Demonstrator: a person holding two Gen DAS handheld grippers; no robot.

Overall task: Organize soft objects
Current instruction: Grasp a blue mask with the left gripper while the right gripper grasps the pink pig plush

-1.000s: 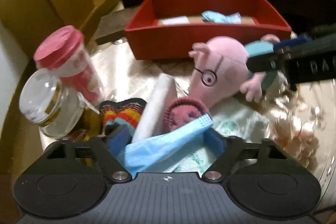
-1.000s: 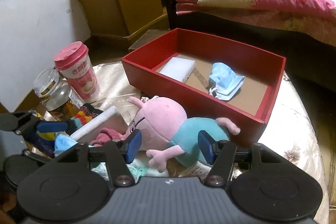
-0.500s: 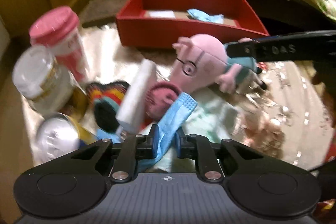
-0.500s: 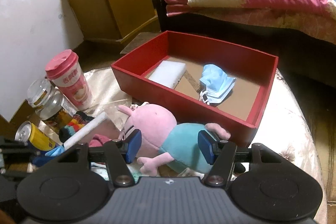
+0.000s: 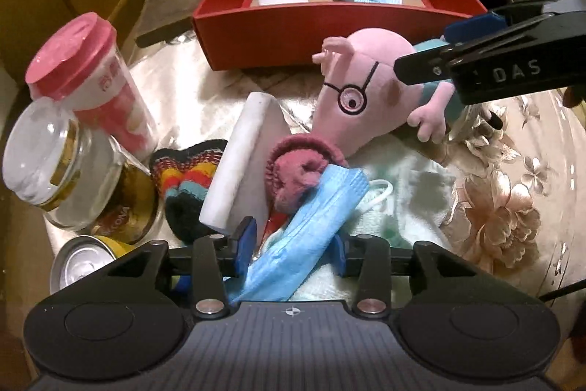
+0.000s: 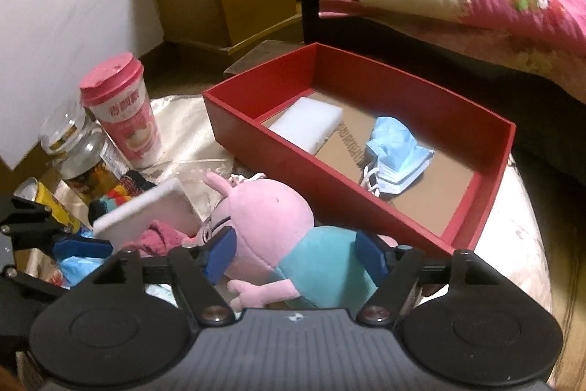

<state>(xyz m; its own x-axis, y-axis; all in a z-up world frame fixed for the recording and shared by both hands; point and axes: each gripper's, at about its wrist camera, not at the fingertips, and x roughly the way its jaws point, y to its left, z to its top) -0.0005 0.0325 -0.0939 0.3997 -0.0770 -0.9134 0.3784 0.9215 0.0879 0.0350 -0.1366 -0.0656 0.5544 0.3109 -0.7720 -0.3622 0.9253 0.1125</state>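
Softness is judged the main trait here: the pig plush (image 6: pixel 271 222) — lying at six o'clock of the red box (image 6: pixel 256 149) — should squash lightly and is best taken around its teal body. It is straddled by the right gripper (image 6: pixel 293 255), jaws just widened, pads apparently not pressing. The blue face mask (image 5: pixel 311 218), limp and thin, lies between the left gripper (image 5: pixel 291 244) jaws, just reopened.

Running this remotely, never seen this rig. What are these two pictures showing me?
No robot arm here: a person holds a two-finger gripper in each hand, each carrying a wide-angle camera looking along its fingers. One picture is from the left gripper, whose jaws have just been opening with a blue face mask between them. The other is from the right gripper, also just opening, astride a pink plush pig. Behind stands a red box holding a white foam block and another mask. A cup and jar stand nearby.
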